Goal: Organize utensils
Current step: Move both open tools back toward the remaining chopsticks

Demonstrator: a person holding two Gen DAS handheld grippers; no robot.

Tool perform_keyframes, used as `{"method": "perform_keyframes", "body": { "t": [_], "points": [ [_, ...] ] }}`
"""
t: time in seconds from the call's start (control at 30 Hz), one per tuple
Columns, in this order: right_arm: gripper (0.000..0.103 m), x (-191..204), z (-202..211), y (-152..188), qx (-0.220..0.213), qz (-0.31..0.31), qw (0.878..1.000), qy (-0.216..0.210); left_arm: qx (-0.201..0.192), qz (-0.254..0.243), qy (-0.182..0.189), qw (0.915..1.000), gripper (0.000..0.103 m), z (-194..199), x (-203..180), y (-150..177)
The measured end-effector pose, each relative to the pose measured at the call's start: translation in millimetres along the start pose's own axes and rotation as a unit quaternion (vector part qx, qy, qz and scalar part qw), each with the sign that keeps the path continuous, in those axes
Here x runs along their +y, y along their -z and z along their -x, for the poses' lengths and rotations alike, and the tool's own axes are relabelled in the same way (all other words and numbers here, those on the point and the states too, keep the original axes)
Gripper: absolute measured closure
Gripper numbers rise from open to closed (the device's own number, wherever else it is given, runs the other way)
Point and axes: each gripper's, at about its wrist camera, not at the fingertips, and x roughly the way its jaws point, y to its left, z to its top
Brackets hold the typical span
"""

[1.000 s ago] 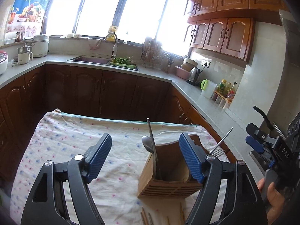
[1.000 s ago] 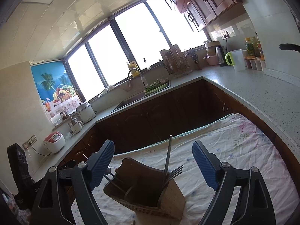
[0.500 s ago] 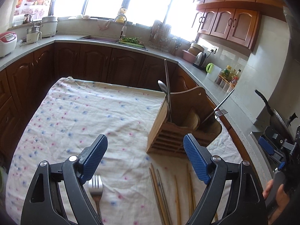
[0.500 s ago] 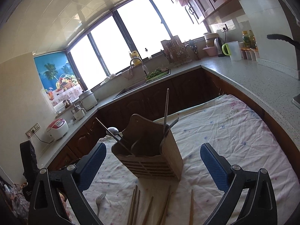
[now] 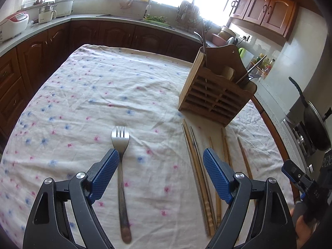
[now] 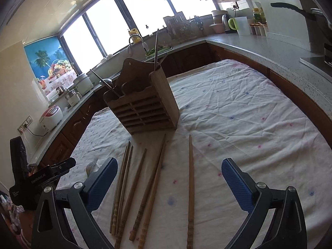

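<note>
Kitchen interior: a table under a white floral-print cloth [image 5: 99, 95] stands within a U-shaped grey speckled countertop [image 6: 269, 47] on dark brown wooden cabinets [image 5: 116, 33], backlit by wide, overexposed bay windows [image 6: 132, 14].

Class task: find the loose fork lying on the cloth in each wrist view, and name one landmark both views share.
Left wrist: fork lies centre-left on the cloth, tines away, beside the left pad.
Right wrist: only its tines show at lower left, behind the left pad.
Shared landmark: wooden holder, with the chopsticks lying before it.
</note>
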Motion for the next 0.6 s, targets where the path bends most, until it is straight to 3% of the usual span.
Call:
{"method": "perform_keyframes", "body": {
  "t": [0.27, 0.6],
  "points": [
    [0.002, 1, 1, 14, 0.01, -0.001, 1.0, 0.0, 0.02, 0.006, 0.002, 0.9998, 0.018, -7, -1, 18],
    [0.002, 2, -8, 7, 0.017, 0.005, 1.0, 0.005, 0.032, -0.014, -0.001, 0.9994, 0.018, -21, -14, 8]
  ]
}}
